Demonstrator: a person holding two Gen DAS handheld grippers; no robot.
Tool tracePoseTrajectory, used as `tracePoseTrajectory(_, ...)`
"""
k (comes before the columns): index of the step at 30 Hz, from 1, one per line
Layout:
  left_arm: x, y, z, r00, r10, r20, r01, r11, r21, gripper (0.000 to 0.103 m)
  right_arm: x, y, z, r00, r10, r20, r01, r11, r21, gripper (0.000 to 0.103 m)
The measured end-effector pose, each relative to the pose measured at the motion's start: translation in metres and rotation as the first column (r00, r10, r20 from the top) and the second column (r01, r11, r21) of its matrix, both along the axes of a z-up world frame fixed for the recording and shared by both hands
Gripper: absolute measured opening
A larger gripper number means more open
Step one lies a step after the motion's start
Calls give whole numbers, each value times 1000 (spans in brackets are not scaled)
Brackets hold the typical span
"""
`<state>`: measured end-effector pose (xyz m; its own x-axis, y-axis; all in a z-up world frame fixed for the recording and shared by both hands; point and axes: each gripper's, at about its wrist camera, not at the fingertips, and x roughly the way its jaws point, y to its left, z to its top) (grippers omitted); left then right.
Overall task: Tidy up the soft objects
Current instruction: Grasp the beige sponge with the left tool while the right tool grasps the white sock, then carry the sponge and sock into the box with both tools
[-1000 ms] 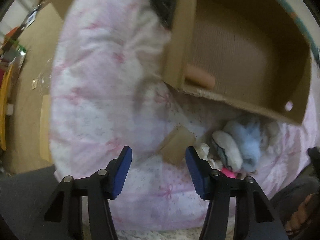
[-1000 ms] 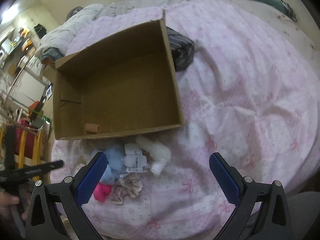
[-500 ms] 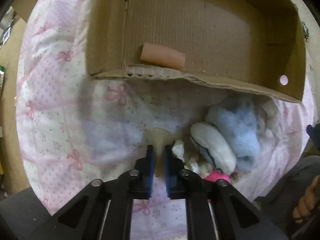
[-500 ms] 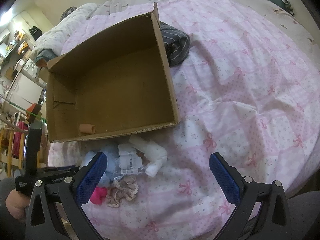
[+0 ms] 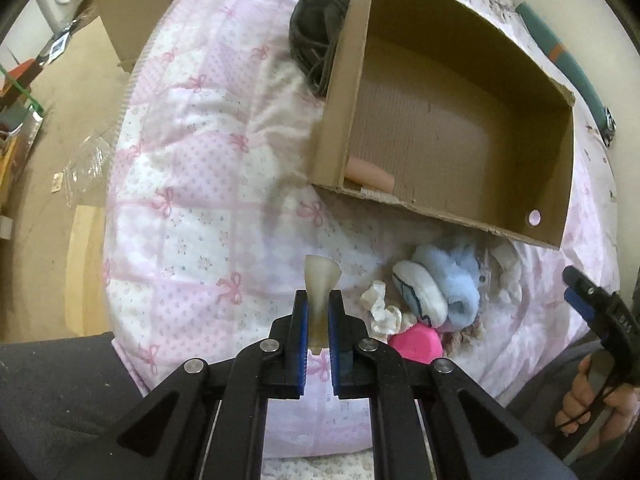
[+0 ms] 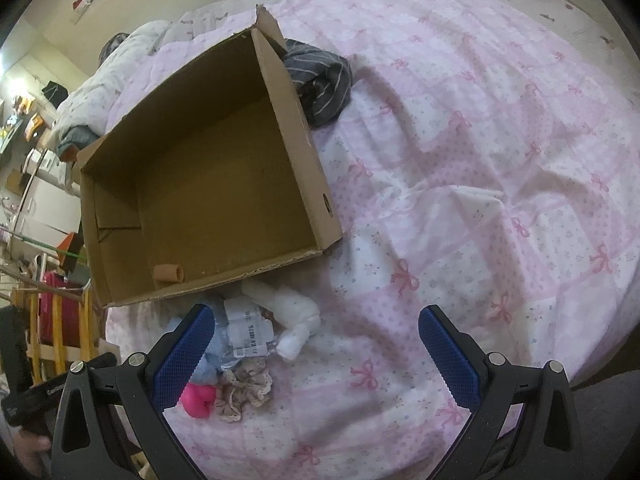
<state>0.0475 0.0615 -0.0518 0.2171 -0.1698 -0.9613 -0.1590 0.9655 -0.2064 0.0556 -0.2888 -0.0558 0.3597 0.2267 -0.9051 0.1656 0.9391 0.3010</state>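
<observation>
Bed with pink bow-print quilt [image 5: 192, 200] carries open cardboard box [image 5: 560, 184], one pinkish tube [image 5: 370, 174] already lying in its near corner. Left claw [image 5: 319, 312] pressed shut on beige soft tube [image 5: 321, 288], squashed flat between pads, long axis pointing along fingers toward 12 o'clock. Box opening lies at about 1 o'clock from held tube, near. Right claw [image 6: 316, 354] spread wide, holding nothing, hovering by toy pile: blue plush [image 5: 452, 284], pink ball [image 5: 416, 344], white plush [image 6: 294, 316], scrunchie [image 6: 244, 390]. Left claw judged nearer for drop into box.
</observation>
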Motion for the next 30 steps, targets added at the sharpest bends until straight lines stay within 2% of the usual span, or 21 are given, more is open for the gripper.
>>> tracePoseTrajectory(4,11,-11,-9,1000,0,6,0,1000,-7,8,3,7,-10,998,27,-53,-28,999,-18,103)
tracePoseTrajectory(7,16,-23,-14,999,-24,21,24,999,33,8,8,19,-22,994,69,-86,-74,996,-53,103)
tracePoseTrajectory(9,17,-27,-15,999,-39,27,38,998,51,8,14,27,-35,988,92,-121,-100,994,-55,90)
tracePoseTrajectory(11,18,-28,-18,999,-48,24,46,996,80,8,18,31,-47,985,85,-151,-90,996,-25,89)
tracePoseTrajectory(13,18,-27,-22,999,-48,13,47,996,73,8,21,34,-55,984,73,-161,-80,996,-33,81)
tracePoseTrajectory(14,19,-26,-23,999,-47,10,46,996,73,8,23,36,-59,983,79,-165,-87,995,-41,70)
tracePoseTrajectory(15,19,-25,-24,999,-44,8,43,996,77,8,25,37,-62,982,85,-171,-93,995,-41,50)
tracePoseTrajectory(17,20,-24,-25,999,-44,5,43,996,76,8,26,36,-68,977,90,-194,-95,995,-15,32)
tracePoseTrajectory(21,21,-25,-24,999,-49,17,47,996,82,8,22,28,-61,983,87,-161,-89,996,-4,28)
tracePoseTrajectory(26,17,-24,-18,999,-45,30,42,995,90,8,7,21,-40,990,90,-109,-86,996,39,27)
tracePoseTrajectory(30,16,-22,-16,999,-40,38,36,995,97,8,-5,30,-23,988,133,-75,-129,990,60,27)
